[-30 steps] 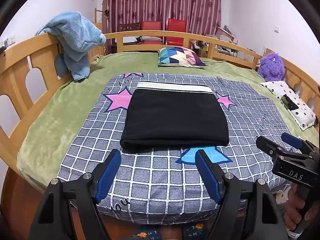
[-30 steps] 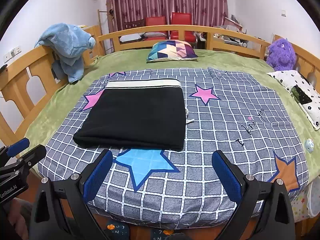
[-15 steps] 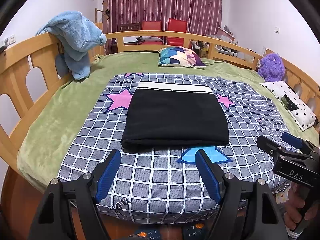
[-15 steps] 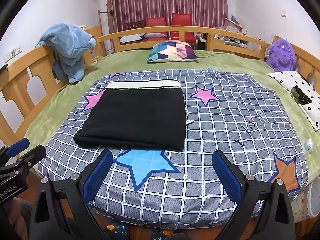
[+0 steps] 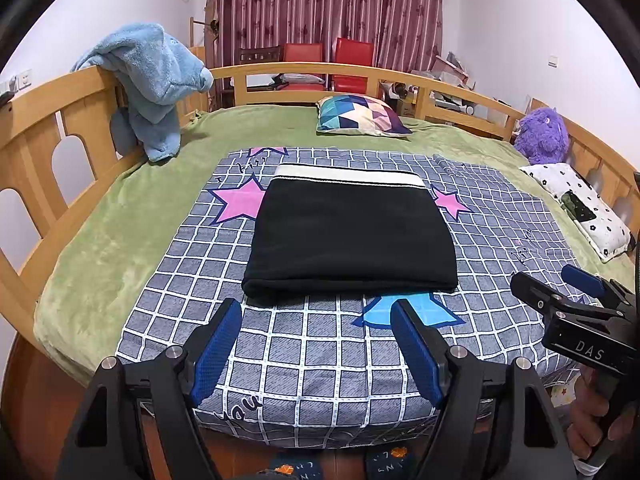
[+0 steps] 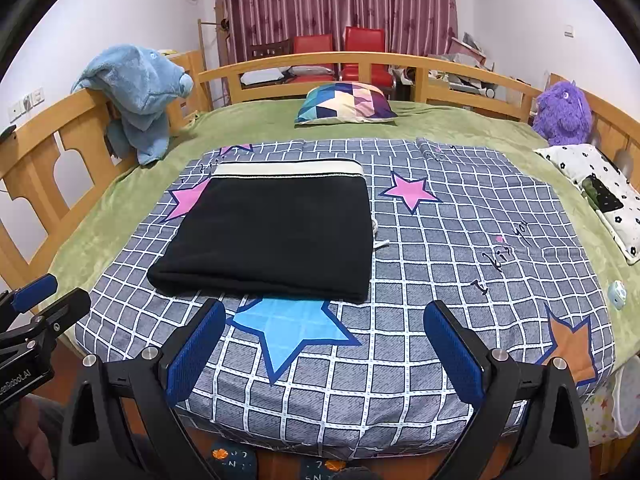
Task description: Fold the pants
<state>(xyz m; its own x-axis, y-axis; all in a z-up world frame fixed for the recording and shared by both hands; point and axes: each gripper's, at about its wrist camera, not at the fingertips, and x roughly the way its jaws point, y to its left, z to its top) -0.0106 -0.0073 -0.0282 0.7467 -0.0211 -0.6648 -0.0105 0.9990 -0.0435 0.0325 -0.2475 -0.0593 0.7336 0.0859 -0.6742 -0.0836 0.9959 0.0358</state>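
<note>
Black pants (image 5: 350, 238) lie folded into a flat rectangle on the grey checked sheet (image 5: 320, 344), their white waistband at the far edge. The right wrist view shows the same pants (image 6: 272, 236) left of centre, a white drawstring poking out at their right side. My left gripper (image 5: 316, 336) hangs open over the sheet's near edge, just short of the pants' folded near edge, nothing between its blue pads. My right gripper (image 6: 320, 340) is open too, wider, above the blue star (image 6: 290, 330), and empty. Each gripper appears at the edge of the other's view.
A wooden rail (image 5: 48, 136) runs round the bed, with a blue plush toy (image 5: 152, 76) draped over it. A patterned pillow (image 5: 360, 114) lies at the far end, a purple plush (image 6: 564, 110) and a white spotted cushion (image 6: 600, 188) at the right. Green blanket (image 5: 120, 232) surrounds the sheet.
</note>
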